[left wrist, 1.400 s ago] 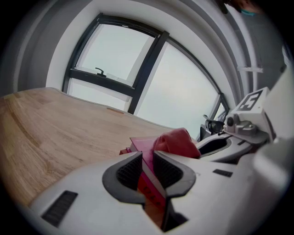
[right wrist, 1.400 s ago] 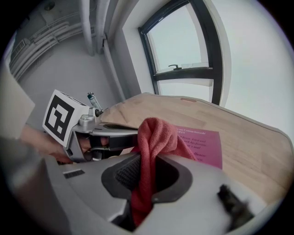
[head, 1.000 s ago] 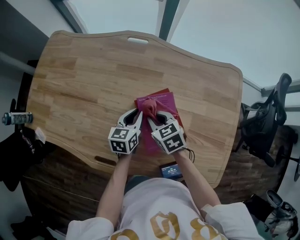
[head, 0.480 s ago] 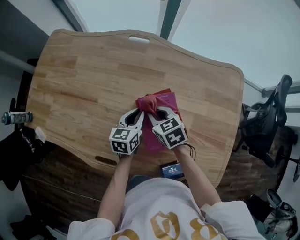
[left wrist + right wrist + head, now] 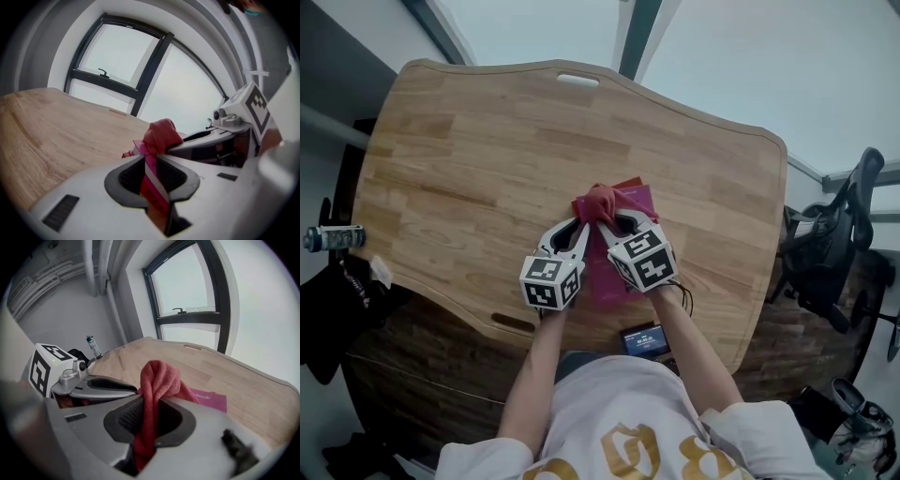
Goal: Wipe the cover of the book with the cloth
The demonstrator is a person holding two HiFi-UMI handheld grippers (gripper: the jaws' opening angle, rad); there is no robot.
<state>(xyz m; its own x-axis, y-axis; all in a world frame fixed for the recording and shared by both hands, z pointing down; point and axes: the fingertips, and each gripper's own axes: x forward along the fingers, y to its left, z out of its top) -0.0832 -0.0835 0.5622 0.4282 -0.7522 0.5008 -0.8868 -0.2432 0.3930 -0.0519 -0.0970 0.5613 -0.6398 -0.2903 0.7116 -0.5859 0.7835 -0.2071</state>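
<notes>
A wiping stroke is judged to be in hand. The book point(image 5: 639, 202) lies on the bench point(image 5: 469, 159), just right of centre, and its 9 o'clock edge is clamped by the left tongs point(image 5: 151, 164) (apparently to steady it). The red cloth point(image 5: 157, 380) is gripped in the right tongs point(image 5: 617, 225) and bunched at the cover's 12 o'clock end. Next, the cloth should be drawn toward 6 o'clock under light pressure, with the book held pinned.

R gripper point(image 5: 149, 420) jaws clamped on red cloth point(image 5: 157, 375), top bunched above jaws. Pink book point(image 5: 209, 400) flat on wood table point(image 5: 225, 373), just behind cloth. L gripper point(image 5: 96, 386) close, left of cloth.
</notes>
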